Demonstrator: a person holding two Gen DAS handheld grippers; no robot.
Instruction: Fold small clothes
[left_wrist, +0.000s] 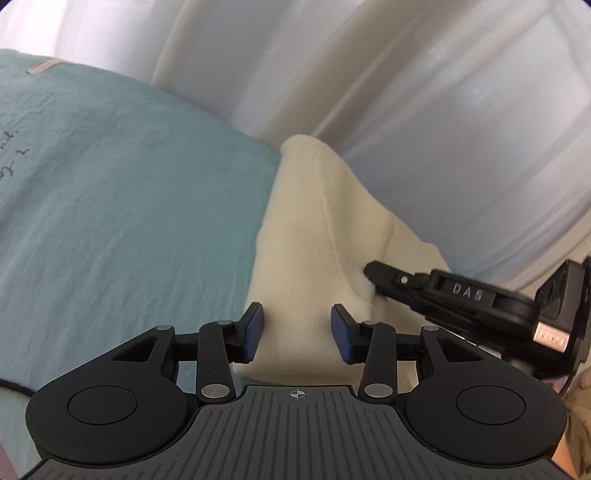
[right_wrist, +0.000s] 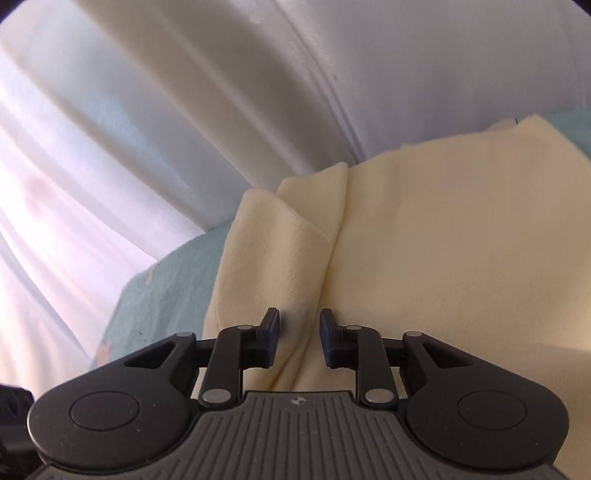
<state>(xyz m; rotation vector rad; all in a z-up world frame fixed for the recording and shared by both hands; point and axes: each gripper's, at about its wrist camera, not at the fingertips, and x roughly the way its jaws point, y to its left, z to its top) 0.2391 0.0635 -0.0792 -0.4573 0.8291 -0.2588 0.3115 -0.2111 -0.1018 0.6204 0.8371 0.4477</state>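
A cream knit garment (left_wrist: 314, 229) lies on a teal bed sheet (left_wrist: 129, 184), with a raised fold running along it. My left gripper (left_wrist: 297, 332) is open, its blue pads standing on either side of the garment's near end without pressing it. In the left wrist view my right gripper (left_wrist: 371, 274) comes in from the right, its tip against a puckered spot of the cloth. In the right wrist view the same garment (right_wrist: 443, 240) fills the right side. There the right gripper (right_wrist: 299, 338) stands open astride a lengthwise crease, with a gap showing beside each pad.
White curtains (left_wrist: 443, 110) hang close behind the bed. The teal sheet (right_wrist: 166, 288) shows left of the garment. A black-edged piece of cloth (left_wrist: 14, 386) lies at the lower left.
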